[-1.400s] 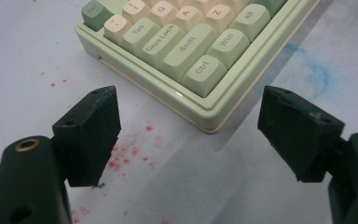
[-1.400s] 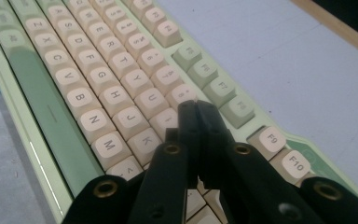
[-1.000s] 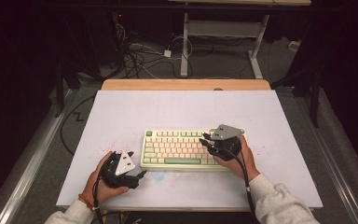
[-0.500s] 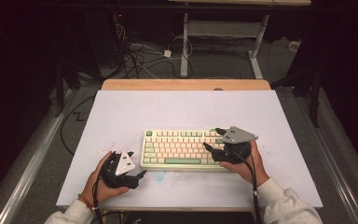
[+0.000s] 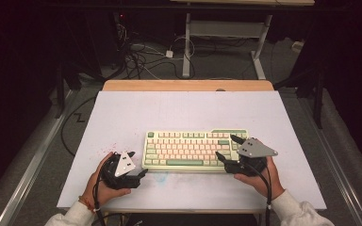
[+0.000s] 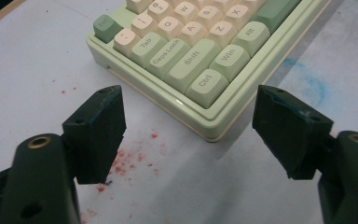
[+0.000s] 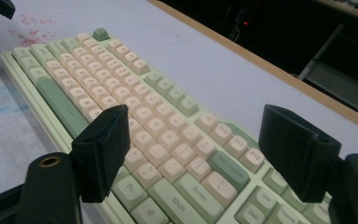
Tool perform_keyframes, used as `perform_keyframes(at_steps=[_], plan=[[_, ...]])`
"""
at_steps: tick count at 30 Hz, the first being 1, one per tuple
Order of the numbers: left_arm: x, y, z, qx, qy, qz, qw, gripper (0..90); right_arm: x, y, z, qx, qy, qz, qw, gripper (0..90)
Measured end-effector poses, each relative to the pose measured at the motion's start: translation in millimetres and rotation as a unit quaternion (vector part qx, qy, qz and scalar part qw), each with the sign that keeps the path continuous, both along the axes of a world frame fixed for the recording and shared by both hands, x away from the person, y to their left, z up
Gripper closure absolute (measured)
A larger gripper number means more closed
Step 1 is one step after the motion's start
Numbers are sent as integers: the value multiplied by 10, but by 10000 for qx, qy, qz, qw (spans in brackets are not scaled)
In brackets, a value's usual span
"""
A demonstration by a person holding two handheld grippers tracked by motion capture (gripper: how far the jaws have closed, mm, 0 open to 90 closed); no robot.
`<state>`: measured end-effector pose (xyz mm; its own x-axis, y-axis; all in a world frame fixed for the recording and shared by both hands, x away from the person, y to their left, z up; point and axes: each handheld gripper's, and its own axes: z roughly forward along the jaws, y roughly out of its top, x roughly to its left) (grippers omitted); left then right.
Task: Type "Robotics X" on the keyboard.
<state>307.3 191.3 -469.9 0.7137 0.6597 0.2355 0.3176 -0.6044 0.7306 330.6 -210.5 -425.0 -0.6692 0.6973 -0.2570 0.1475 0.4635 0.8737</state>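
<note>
Green-and-cream plastic keyboard [image 5: 195, 148] lay flat near the front of the white worktop [image 5: 188, 110], its keycaps rounded and matte. Left claw [image 5: 139, 165] sat just off the near left corner, jaws spread but narrowing slightly. Right claw [image 5: 227, 147] was over the right-hand keys, jaws just opened, nothing gripped. Red specks [image 6: 130, 158] marked the sheet.

a pale green keyboard [image 5: 195, 149] is lying flat on the white table top, near its front edge, its long side running across. its keycaps are showing cream, light green and a few darker green; the darker space bar is sitting in the front row.
</note>
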Motion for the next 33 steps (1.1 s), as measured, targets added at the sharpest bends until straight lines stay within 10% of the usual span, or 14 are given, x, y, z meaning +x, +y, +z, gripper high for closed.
perform_keyframes(at_steps=[13, 27, 33], plan=[[-4, -22, 48, -210, 144, -70, 9996, 375, -230, -282, -115, -106, 33, -267, 9996, 253], [56, -6, 126, -431, 470, -143, 9979, 862, -420, -437, -220, -426, -77, -456, 9980, 254], [75, -65, 169, -345, 491, -209, 9980, 875, -443, -467, -242, -451, -15, -460, 9979, 254]])
